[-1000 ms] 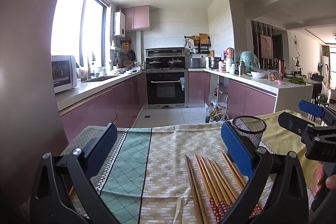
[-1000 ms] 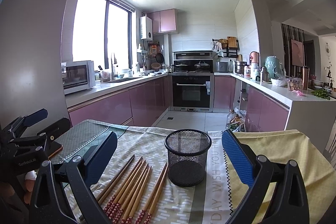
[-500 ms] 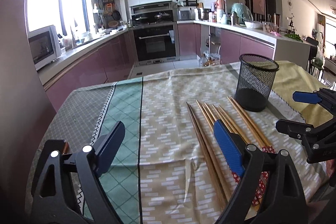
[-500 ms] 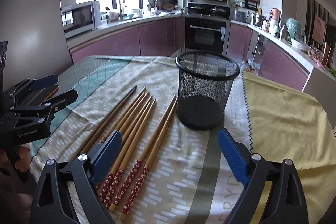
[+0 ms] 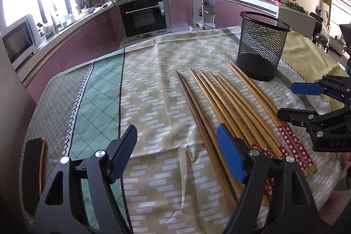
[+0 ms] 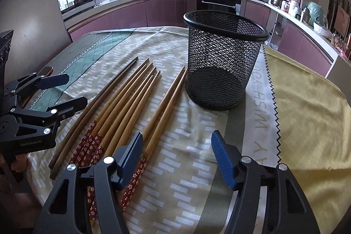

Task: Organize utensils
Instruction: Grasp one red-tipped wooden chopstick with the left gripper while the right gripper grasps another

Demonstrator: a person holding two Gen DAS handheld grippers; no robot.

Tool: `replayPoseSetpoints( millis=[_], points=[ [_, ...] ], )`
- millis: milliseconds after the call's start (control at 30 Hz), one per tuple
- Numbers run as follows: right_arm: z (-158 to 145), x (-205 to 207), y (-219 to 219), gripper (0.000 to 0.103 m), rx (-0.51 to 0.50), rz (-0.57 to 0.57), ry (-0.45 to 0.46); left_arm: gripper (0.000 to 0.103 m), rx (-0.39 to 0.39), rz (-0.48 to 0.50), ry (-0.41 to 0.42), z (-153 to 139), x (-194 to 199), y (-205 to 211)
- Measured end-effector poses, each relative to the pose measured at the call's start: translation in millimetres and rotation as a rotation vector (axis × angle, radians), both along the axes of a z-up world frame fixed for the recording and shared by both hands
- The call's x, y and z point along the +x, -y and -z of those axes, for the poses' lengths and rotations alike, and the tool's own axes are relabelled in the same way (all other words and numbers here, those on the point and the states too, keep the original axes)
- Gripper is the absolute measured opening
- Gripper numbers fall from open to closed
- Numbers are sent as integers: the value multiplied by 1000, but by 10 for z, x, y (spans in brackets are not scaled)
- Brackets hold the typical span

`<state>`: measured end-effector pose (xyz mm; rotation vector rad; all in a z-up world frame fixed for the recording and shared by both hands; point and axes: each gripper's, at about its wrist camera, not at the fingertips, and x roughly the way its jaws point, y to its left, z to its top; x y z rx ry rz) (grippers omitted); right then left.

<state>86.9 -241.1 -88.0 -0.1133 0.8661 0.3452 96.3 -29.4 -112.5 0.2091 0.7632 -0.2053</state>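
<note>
Spread wide and empty: left gripper (image 5: 176,154) and right gripper (image 6: 176,159), over chopsticks (image 6: 122,111) fanned beside mesh cup (image 6: 221,58); phone (image 5: 33,166) at tablecloth (image 5: 151,91) edge.

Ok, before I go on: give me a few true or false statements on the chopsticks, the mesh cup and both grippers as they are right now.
1. The mesh cup stands upright with no chopsticks in it. True.
2. The left gripper is shut on a chopstick. False: it is open and holds nothing.
3. The chopsticks lie side by side on the tablecloth, to the left of the cup in the right wrist view. True.
4. The right gripper already holds the cup. False: it is open, short of the cup.
5. All chopsticks have red flowered ends. False: the two dark chopsticks are plain.
</note>
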Motion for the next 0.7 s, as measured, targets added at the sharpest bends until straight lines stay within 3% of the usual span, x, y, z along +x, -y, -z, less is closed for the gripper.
replayPoseSetpoints(
  millis=[133,567,700],
  points=[
    [37,33,17,59,1,-3,-19,61,-11,2,-59,85,93,2],
    [33,234,-61,44,-12,-38,-51,56,-26,33,-138,147,377,99],
    [29,317,-89,33,0,-37,-59,41,-46,29,-158,138,520,116]
  ],
)
